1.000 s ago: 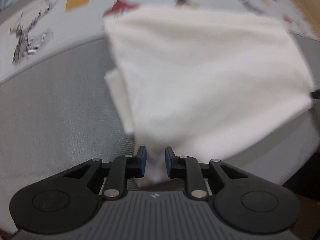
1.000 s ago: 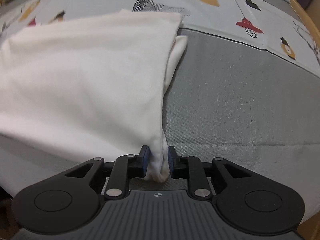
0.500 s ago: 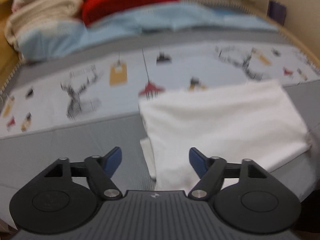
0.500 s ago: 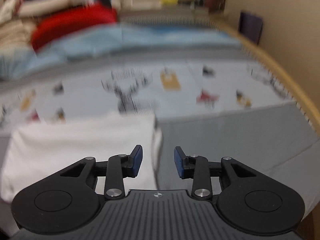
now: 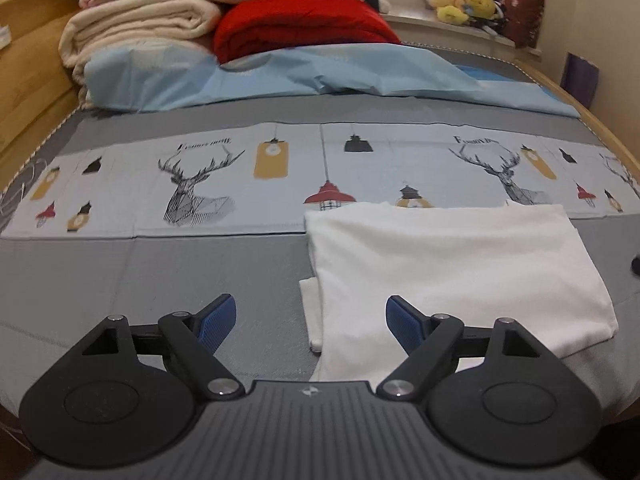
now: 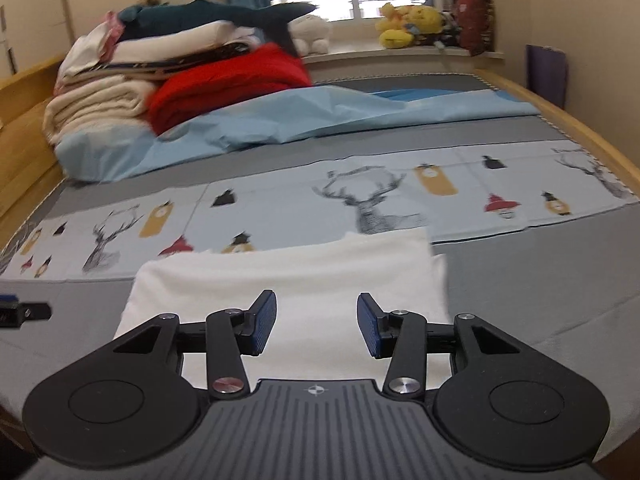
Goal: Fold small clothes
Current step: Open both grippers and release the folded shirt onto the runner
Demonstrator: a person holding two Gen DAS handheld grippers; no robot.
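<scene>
A white garment (image 5: 448, 268) lies folded flat on the grey bed cover, its far edge over the printed strip. A sleeve edge pokes out at its left side (image 5: 310, 304). It also shows in the right wrist view (image 6: 288, 280). My left gripper (image 5: 308, 322) is open and empty, raised over the garment's near left corner. My right gripper (image 6: 316, 322) is open and empty, raised over the garment's near edge. The left gripper's tip (image 6: 24, 312) shows at the left edge of the right wrist view.
A light-blue printed strip with deer and lanterns (image 5: 200, 188) crosses the bed. Behind it lie a blue sheet (image 5: 320, 80), a red blanket (image 5: 300, 24) and a stack of cream blankets (image 5: 140, 28). Wooden bed rails (image 6: 560, 120) run along both sides.
Both grippers let go of the white garment, opened wide and rose back from it. The garment now lies flat, folded over on the bed.
</scene>
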